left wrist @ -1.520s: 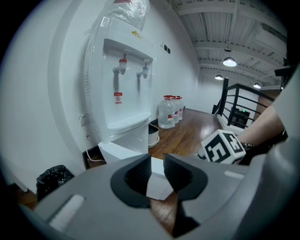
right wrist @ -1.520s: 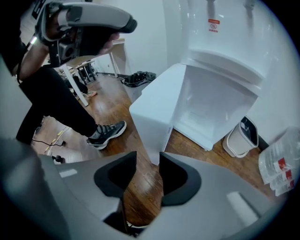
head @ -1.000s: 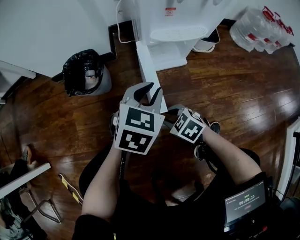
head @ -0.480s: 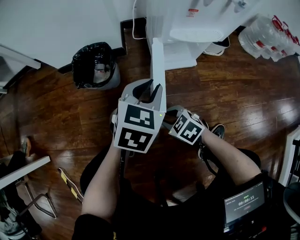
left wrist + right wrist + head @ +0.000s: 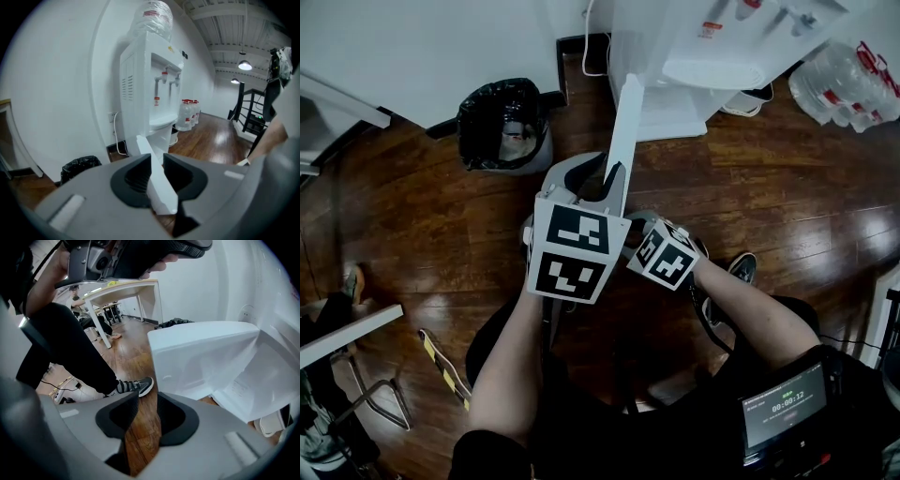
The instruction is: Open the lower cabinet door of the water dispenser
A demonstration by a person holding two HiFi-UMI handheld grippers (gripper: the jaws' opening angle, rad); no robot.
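The lower cabinet door (image 5: pixel 624 131) stands swung out from the base of the water dispenser (image 5: pixel 675 37), its free edge clamped in the left gripper (image 5: pixel 157 164).

The white door juts away from the dispenser toward the person, edge-on in the head view. The left gripper's dark pads (image 5: pixel 136 176) press on either side of the panel's outer edge. The right gripper (image 5: pixel 147 404) hangs just beside the door on its far side from the bin, jaws a narrow gap apart with only wooden floor (image 5: pixel 787 178) showing between them. A black-lined trash bin (image 5: pixel 502 122) sits left of the dispenser against the wall, and wrapped water bottles (image 5: pixel 853 70) lie to the dispenser's right.
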